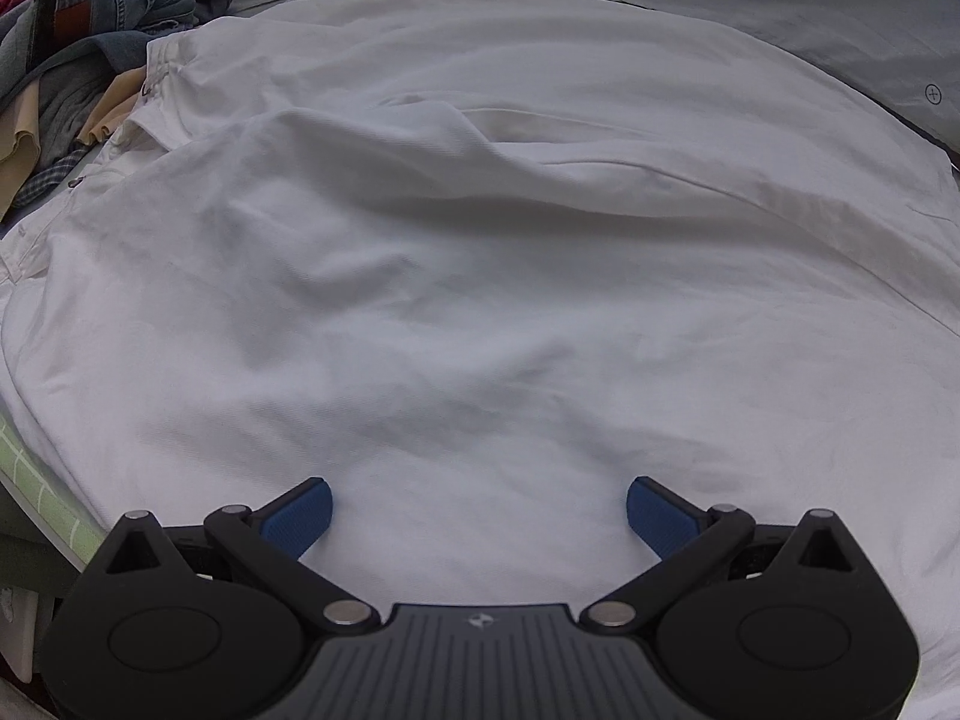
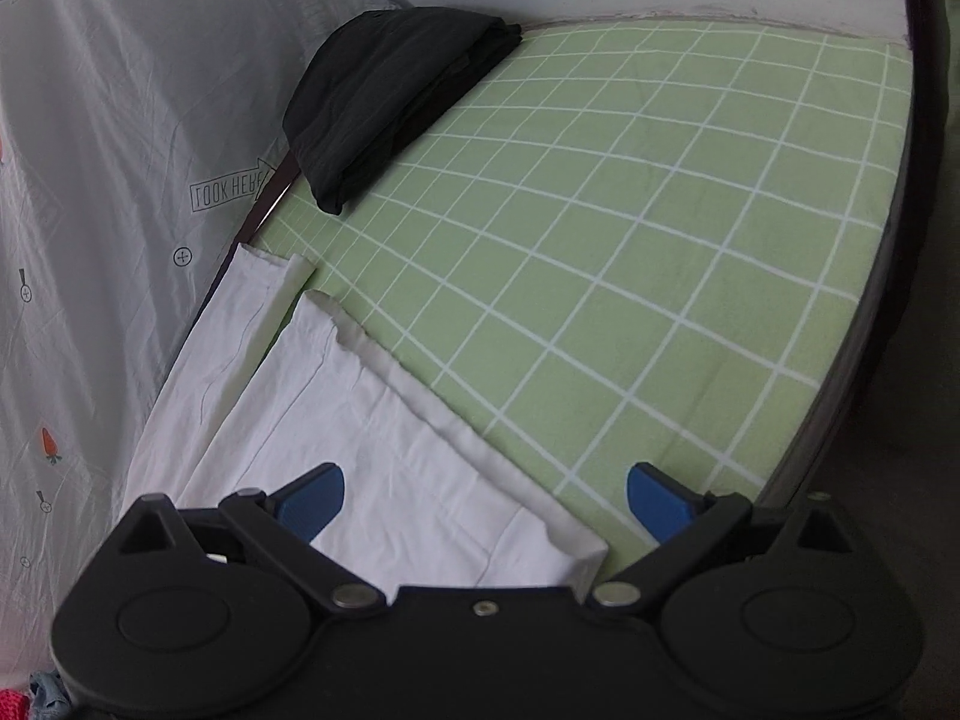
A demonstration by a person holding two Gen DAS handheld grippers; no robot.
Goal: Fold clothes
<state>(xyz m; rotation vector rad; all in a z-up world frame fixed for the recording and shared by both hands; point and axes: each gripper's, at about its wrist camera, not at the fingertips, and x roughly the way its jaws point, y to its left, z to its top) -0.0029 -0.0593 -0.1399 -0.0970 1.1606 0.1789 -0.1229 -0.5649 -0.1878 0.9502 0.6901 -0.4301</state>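
White trousers (image 1: 456, 276) lie spread and rumpled across the bed, filling the left wrist view, with the waistband at the upper left. My left gripper (image 1: 479, 513) hovers open just over the cloth, nothing between its blue pads (image 1: 303, 513). In the right wrist view the two white trouser legs (image 2: 360, 420) stretch away along the left, their hems at the far end. My right gripper (image 2: 485, 501) is open above the near leg's edge, its left pad (image 2: 312, 504) over cloth and its right pad (image 2: 657, 501) over the sheet.
A heap of jeans and other clothes (image 1: 102, 30) sits at the upper left. A folded black garment (image 2: 390, 96) lies at the far edge of the green checked sheet (image 2: 660, 240). A grey printed curtain (image 2: 108, 180) hangs along the left, and a dark frame edge (image 2: 900, 240) runs down the right.
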